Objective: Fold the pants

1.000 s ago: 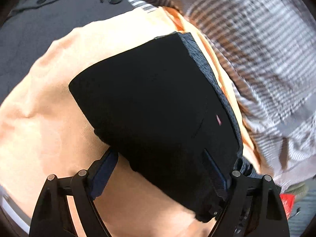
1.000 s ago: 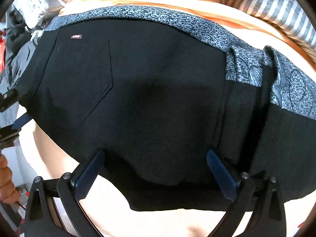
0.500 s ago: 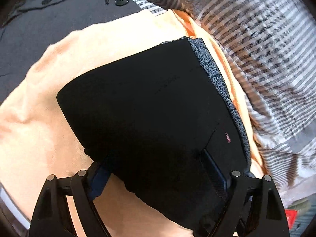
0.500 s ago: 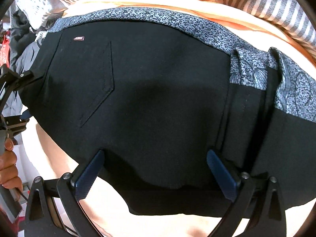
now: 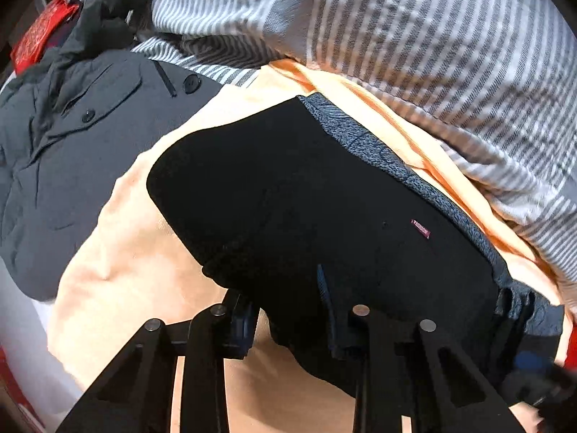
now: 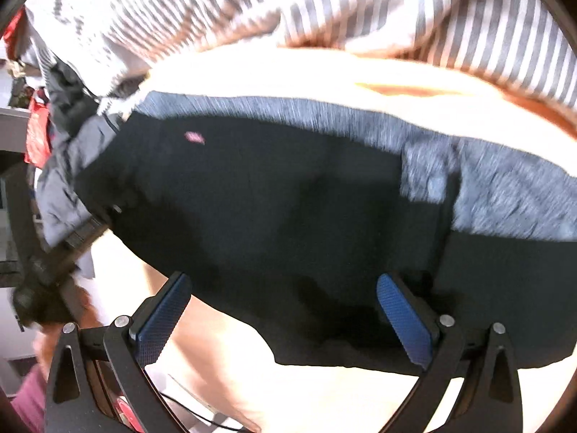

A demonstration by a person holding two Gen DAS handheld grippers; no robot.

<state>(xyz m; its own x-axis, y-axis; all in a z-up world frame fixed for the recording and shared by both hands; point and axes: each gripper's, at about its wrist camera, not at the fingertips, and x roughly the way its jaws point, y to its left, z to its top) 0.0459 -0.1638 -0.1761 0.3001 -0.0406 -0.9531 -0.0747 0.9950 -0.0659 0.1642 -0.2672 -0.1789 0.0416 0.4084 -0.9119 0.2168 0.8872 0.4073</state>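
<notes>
Black pants [image 5: 324,216] with a grey patterned waistband [image 5: 371,148] lie folded on an orange sheet [image 5: 119,263]. My left gripper [image 5: 288,310] has narrowed its jaws around the near folded edge of the pants; its blue pads press the cloth from both sides. In the right wrist view the pants [image 6: 288,198] fill the middle, with a small red label [image 6: 194,138]. My right gripper [image 6: 285,310] is open and empty, its blue pads [image 6: 166,317] just clear of the near edge. The view is blurred by motion.
A grey buttoned coat [image 5: 72,144] lies left of the pants. A grey-and-white striped blanket [image 5: 432,54] lies behind and to the right, also in the right wrist view [image 6: 324,3]. Red packaging [image 5: 39,32] sits at the far left.
My left gripper has closed from wide open onto the near edge of the pants. My right gripper has pulled back from the cloth and the pants now sit farther from it.
</notes>
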